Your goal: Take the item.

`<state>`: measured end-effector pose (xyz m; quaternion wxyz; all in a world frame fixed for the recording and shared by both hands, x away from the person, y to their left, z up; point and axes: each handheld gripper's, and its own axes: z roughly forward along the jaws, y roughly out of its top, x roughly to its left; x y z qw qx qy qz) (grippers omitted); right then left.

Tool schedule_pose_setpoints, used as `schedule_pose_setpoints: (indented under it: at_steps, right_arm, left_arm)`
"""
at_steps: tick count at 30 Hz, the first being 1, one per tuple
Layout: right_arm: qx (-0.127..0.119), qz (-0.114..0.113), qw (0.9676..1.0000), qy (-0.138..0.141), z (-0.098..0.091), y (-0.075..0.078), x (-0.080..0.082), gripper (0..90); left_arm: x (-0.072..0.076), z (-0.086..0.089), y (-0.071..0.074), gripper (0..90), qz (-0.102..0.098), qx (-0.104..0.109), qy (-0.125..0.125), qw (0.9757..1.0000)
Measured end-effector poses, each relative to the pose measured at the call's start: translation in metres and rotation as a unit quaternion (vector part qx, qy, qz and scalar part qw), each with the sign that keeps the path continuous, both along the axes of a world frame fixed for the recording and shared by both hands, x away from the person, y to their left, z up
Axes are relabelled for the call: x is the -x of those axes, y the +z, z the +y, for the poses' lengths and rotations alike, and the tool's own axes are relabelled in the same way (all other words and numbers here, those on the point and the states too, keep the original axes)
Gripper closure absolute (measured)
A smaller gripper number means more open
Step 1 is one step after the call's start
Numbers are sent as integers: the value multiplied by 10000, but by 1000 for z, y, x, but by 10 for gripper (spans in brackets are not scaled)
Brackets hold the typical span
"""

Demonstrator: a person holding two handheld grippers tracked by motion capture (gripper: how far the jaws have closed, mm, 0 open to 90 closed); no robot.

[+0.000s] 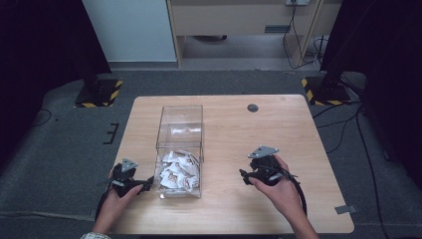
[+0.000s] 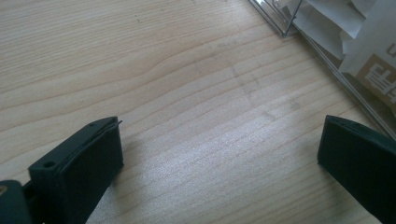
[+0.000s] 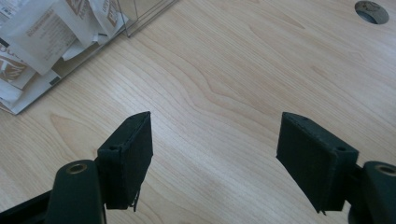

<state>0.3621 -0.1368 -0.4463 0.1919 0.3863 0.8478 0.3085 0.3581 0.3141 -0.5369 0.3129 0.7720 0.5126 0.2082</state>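
A clear plastic box (image 1: 180,124) stands on the wooden table (image 1: 249,134), with several white sachets (image 1: 177,172) piled in its near end. My left gripper (image 1: 148,185) is low over the table just left of the box's near corner, pointing toward it. In the left gripper view it (image 2: 219,140) is open over bare wood, and the box wall (image 2: 280,23) and sachets (image 2: 369,51) lie at the upper right. My right gripper (image 1: 243,175) hovers to the right of the box, apart from it. It (image 3: 215,130) is open with nothing between the jaws, and the sachets (image 3: 42,32) show at the upper left.
A round cable hole (image 1: 253,107) sits near the table's far edge, also seen as the hole (image 3: 371,11) in the right gripper view. Black stands with yellow-striped bases (image 1: 97,93) flank the table on the grey floor.
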Motion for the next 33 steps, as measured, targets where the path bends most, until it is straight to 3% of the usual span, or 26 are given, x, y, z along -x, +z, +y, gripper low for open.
schedule_pose_setpoints:
  at_steps: [9, 33]
  right_arm:
    - [-2, -30, 9999, 154, 12, 13, -4, 295]
    - [-136, -142, 9980, 592, 54, 50, -10, 471]
  left_arm:
    - [0, 0, 0, 0, -1, 1, 0, 10000]
    - [0, 0, 0, 0, 0, 1, 1, 10000]
